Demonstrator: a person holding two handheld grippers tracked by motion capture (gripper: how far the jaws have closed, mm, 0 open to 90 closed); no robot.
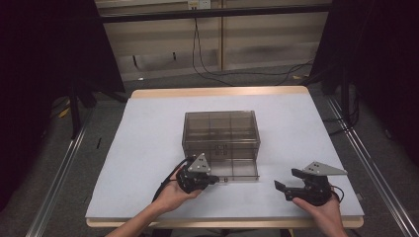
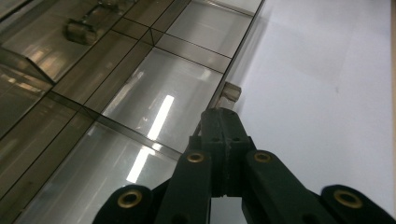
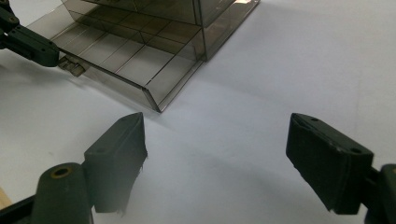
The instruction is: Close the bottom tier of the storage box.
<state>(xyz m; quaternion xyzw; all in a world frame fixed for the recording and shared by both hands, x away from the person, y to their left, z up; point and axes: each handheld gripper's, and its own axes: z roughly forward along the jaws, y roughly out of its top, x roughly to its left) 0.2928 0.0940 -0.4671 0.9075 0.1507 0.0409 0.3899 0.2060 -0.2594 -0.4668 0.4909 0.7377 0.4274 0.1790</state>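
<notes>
A: Bottom of the high view first. What are the hands doing?

B: Left hand (image 1: 170, 195) at bottom centre-left holds the left gripper (image 1: 216, 180). Right hand (image 1: 323, 210) at bottom right holds the right gripper (image 1: 285, 185). Both sit over the white table (image 1: 148, 148) near its front edge.

A: Claw states?

B: Left: jaws pressed together, pinching the small clear handle (image 2: 229, 92) on the drawer front. In the left gripper view the tips meet at frame centre, right at that tab. Right: jaws spread wide, nothing between them, just bare table surface in the right gripper view. It's well apart from the drawer, off to the right.

A: Where's the drawer?

B: Bottom drawer (image 1: 237, 170) of the smoky transparent drawer box (image 1: 221, 131) is pulled out toward the front edge. Box sits at frame centre in the high view. Drawer has divider walls splitting it into compartments; they look empty in the left gripper view. In the right gripper view the open drawer (image 3: 135, 60) runs across the upper left, with the left gripper (image 3: 51, 57) on its handle at the far left edge.

A: Beyond the table?

B: Top of the high view: grey floor, black cables (image 1: 207, 64), and a pale wall panel behind.
</notes>
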